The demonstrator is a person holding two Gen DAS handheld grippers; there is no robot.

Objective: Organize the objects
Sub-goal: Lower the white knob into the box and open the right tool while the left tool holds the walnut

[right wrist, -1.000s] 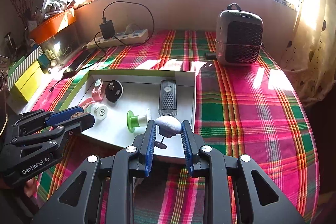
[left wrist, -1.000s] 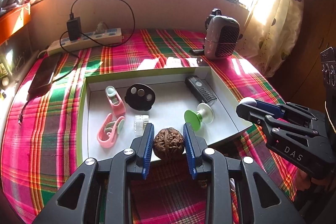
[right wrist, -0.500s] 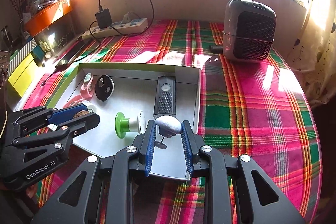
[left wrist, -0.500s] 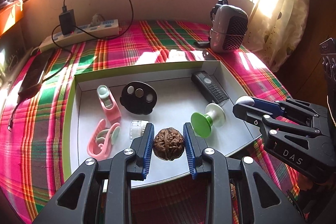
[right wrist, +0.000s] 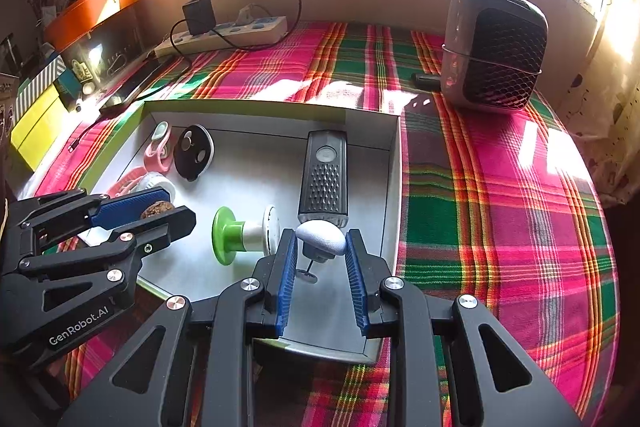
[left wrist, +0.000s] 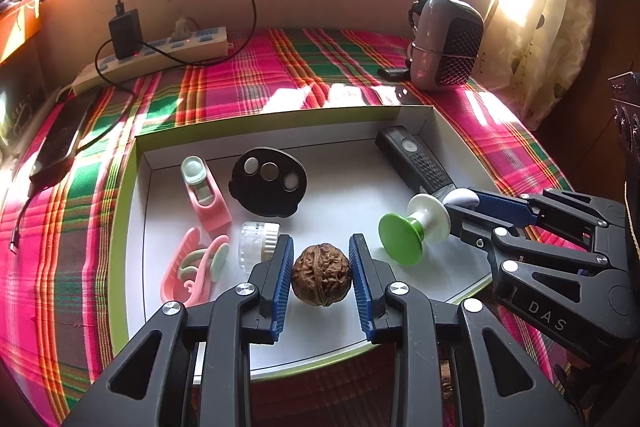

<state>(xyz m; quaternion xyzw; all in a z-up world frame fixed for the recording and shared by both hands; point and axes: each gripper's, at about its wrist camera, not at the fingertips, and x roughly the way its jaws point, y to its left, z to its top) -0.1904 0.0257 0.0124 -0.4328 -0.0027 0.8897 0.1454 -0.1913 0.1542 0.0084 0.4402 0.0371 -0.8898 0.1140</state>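
My left gripper (left wrist: 321,259) is shut on a brown walnut (left wrist: 321,279), held above the front of the white tray (left wrist: 256,115). My right gripper (right wrist: 321,247) is shut on a white mushroom-shaped knob (right wrist: 322,231) with a dark stem, over the tray's front right part. In the tray lie a green-and-white spool (left wrist: 412,227), a black remote-like device (left wrist: 420,163), a black oval disc (left wrist: 269,181), two pink clips (left wrist: 204,193) and a clear cap (left wrist: 256,239). The right gripper also shows in the left wrist view (left wrist: 460,203), and the left gripper in the right wrist view (right wrist: 160,211).
The tray sits on a plaid cloth (right wrist: 500,187). A grey heater (right wrist: 496,47) stands at the back right. A power strip with charger (left wrist: 160,55) lies at the back left, a phone (left wrist: 60,143) at the left edge. Curtain (left wrist: 552,7) hangs at the right.
Both grippers have moved forward over the tray with their objects still held; the tray's contents now appear closer and lower in view.
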